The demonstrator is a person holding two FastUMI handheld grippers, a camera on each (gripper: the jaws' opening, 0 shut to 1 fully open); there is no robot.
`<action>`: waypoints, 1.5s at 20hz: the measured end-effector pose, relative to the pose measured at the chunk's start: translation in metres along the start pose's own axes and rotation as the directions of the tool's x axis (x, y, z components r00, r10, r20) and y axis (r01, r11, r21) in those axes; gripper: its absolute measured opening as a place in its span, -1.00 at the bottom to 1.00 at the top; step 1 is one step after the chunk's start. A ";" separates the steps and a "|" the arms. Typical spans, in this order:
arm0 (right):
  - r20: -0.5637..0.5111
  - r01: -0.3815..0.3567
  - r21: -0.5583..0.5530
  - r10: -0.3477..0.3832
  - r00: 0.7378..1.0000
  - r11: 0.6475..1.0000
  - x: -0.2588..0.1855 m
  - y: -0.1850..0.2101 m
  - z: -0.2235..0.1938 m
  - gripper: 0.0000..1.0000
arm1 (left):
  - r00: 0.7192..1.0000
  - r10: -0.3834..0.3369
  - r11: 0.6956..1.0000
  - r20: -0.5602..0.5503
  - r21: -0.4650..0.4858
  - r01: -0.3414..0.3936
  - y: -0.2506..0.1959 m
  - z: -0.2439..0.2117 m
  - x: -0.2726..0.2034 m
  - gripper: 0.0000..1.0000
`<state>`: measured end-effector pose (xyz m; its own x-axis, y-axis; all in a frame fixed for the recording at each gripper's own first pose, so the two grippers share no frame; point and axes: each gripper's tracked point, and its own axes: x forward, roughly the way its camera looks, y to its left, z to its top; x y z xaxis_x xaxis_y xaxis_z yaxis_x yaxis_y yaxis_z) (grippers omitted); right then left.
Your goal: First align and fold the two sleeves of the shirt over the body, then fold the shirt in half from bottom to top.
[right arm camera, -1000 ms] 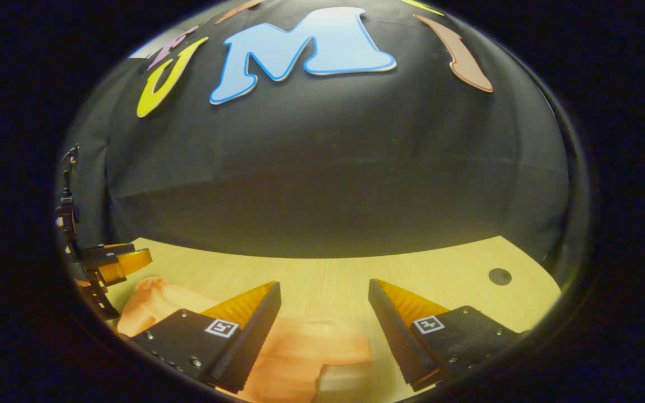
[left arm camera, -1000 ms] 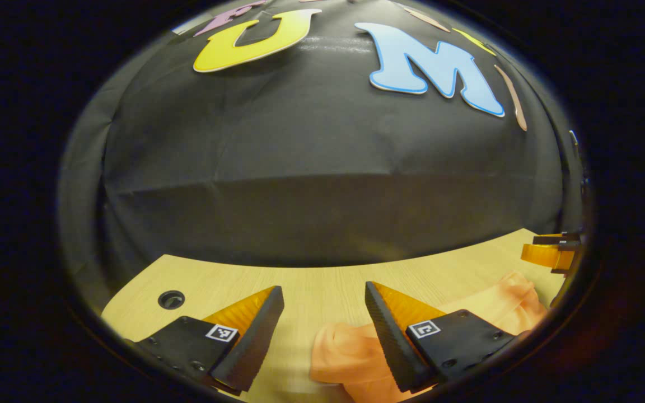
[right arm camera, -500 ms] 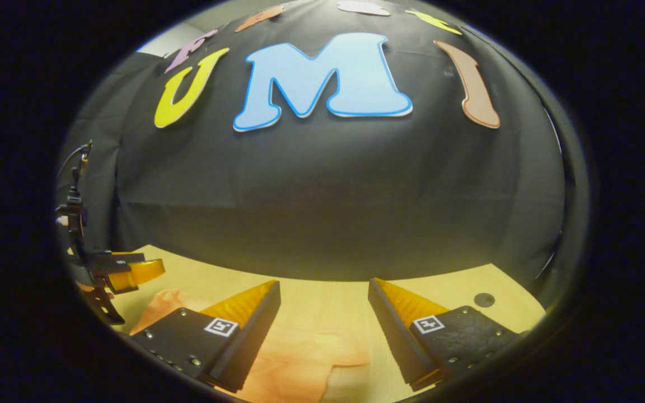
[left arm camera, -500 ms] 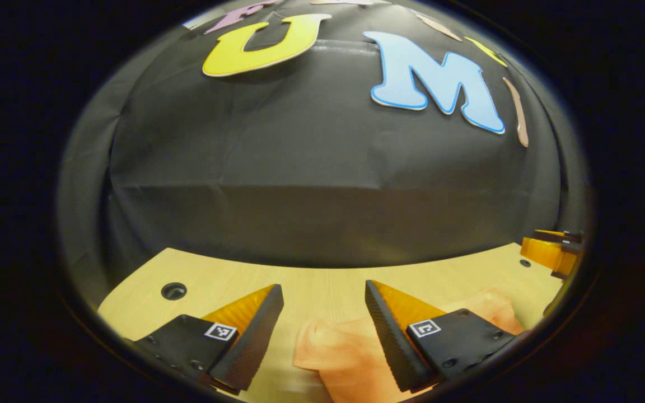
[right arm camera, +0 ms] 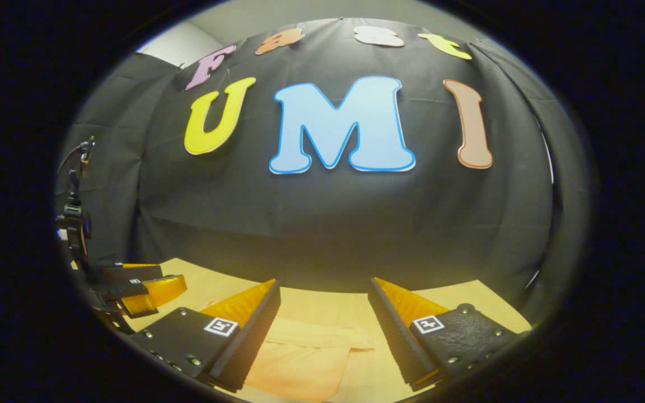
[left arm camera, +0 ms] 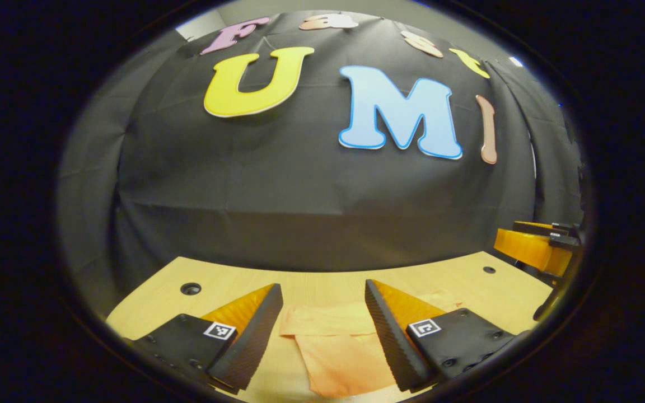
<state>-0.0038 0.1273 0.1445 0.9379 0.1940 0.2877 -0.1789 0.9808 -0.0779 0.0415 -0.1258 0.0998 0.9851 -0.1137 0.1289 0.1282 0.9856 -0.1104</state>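
Both cameras are tilting upward compared with a second ago, so more of the booth's black cloth wall (left arm camera: 311,184) is showing and less of the wooden table (left arm camera: 322,282), while the orange shirt (left arm camera: 339,347), bunched and lumpy before, is now lying flat with straight folded edges. In the left gripper view, the left gripper (left arm camera: 322,341) is hanging with its fingers spread wide apart and holding nothing; the shirt is lying on the table in the gap between them and running under the right-hand finger (left arm camera: 392,341). Far off at the right edge of that view, the right gripper (left arm camera: 535,249) is hovering above the table, near a small dark hole (left arm camera: 489,270) in the tabletop; another hole (left arm camera: 190,289) is sitting toward the left. In the right gripper view, the right gripper (right arm camera: 325,341) is likewise released, fingers parted and gripping nothing, with the shirt (right arm camera: 300,361) lying flat on the table (right arm camera: 479,302) below the gap. At the left edge there, the left gripper (right arm camera: 143,285) is hovering above the table.
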 end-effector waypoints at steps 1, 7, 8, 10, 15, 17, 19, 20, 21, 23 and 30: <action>0.001 -0.004 0.001 0.004 1.000 1.000 -0.014 0.002 0.002 0.95 | 1.000 -0.005 1.000 0.009 0.013 0.004 -0.005 0.003 -0.016 0.92; 0.023 -0.021 0.001 0.021 1.000 1.000 -0.098 0.020 -0.004 0.95 | 0.999 -0.037 0.998 0.039 0.051 0.035 -0.027 0.003 -0.106 0.92; 0.027 -0.027 0.000 0.027 0.999 1.000 -0.112 0.025 -0.006 0.95 | 0.999 -0.032 0.998 0.044 0.058 0.029 -0.027 0.000 -0.125 0.92; 0.037 -0.034 -0.005 0.034 0.999 0.999 -0.137 0.033 -0.010 0.95 | 0.998 -0.030 0.998 0.059 0.059 0.026 -0.028 -0.005 -0.158 0.92; 0.062 -0.036 0.011 0.036 0.997 0.999 -0.191 0.047 -0.024 0.95 | 0.997 0.006 0.997 0.080 0.076 -0.012 -0.022 -0.017 -0.221 0.92; 0.073 -0.016 0.008 0.015 0.997 1.000 -0.206 0.045 -0.030 0.94 | 0.995 0.015 0.997 0.097 0.068 -0.022 -0.019 -0.023 -0.236 0.92; 0.079 0.001 0.000 -0.001 0.997 1.000 -0.219 0.044 -0.040 0.94 | 0.995 0.021 0.998 0.098 0.056 -0.027 -0.017 -0.035 -0.247 0.92; 0.082 0.004 0.004 -0.004 0.997 1.000 -0.224 0.044 -0.045 0.89 | 0.995 0.025 0.998 0.096 0.055 -0.031 -0.017 -0.041 -0.251 0.92; 0.088 0.005 0.012 -0.006 0.996 1.000 -0.229 0.045 -0.048 0.95 | 0.995 0.027 0.998 0.097 0.058 -0.032 -0.017 -0.047 -0.255 0.92; 0.092 0.008 0.023 -0.010 0.996 1.000 -0.237 0.045 -0.057 0.95 | 0.995 0.037 0.997 0.096 0.061 -0.043 -0.016 -0.058 -0.261 0.92; 0.129 0.037 0.036 -0.041 0.991 0.999 -0.251 0.040 -0.073 0.95 | 0.993 0.036 0.998 0.115 0.039 -0.041 -0.028 -0.078 -0.266 0.92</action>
<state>-0.2244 0.1162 0.0000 0.8982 0.1544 0.4115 -0.1546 0.9874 -0.0331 -0.2152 -0.1331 -0.0081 0.9693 -0.0627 0.2376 0.0832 0.9935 -0.0775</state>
